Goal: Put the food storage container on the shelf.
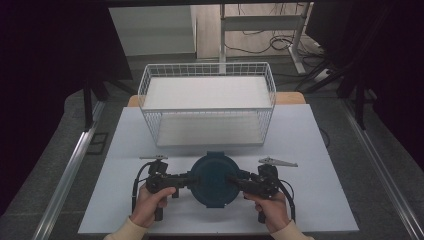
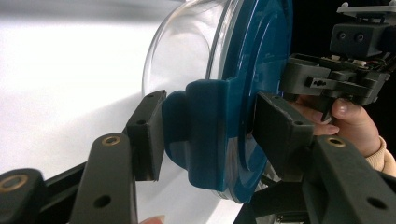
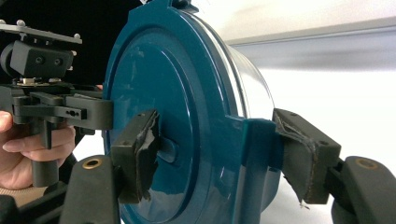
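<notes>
A round container with a dark blue lid and a clear bowl body sits low over the near middle of the table, held from both sides. My left gripper is shut on the lid's left latch tab. In the left gripper view its pads press the blue tab and the lid face. My right gripper is shut on the opposite tab. In the right gripper view its worn pads clamp the lid and the tab. I cannot tell whether the bowl rests on the table.
A white wire basket with a white floor stands at the back middle of the pale table, just beyond the container. Metal rails run along the floor on both sides. Desk legs and cables lie beyond the table.
</notes>
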A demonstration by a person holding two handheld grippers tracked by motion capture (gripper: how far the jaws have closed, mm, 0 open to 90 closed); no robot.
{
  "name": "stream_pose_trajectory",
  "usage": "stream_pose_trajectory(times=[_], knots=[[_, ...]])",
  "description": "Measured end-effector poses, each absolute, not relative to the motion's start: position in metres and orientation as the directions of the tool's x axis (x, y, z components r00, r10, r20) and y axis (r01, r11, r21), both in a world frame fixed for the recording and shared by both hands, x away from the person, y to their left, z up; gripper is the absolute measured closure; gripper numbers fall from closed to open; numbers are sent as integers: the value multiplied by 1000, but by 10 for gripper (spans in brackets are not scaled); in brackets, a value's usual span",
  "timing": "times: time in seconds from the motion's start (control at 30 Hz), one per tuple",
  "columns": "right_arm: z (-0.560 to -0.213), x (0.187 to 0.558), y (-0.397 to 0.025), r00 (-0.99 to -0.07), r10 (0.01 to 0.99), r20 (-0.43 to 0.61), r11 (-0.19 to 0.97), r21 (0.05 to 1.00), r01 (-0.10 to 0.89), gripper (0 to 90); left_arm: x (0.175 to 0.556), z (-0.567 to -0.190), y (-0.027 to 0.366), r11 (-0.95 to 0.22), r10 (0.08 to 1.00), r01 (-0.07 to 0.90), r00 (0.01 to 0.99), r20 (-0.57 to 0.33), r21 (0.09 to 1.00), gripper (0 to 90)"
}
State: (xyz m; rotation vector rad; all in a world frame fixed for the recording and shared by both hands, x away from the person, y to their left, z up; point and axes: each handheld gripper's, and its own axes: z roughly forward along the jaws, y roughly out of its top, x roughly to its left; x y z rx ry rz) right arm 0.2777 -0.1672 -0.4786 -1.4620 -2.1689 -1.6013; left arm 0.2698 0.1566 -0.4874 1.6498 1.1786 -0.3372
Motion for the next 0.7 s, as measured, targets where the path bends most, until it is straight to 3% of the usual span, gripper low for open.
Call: stream_pose_trajectory(times=[0.7], knots=[[-450, 276, -164, -607, 628, 487, 25, 767, 642, 341, 265, -461, 161, 29, 526, 774, 526, -668, 632, 462]])
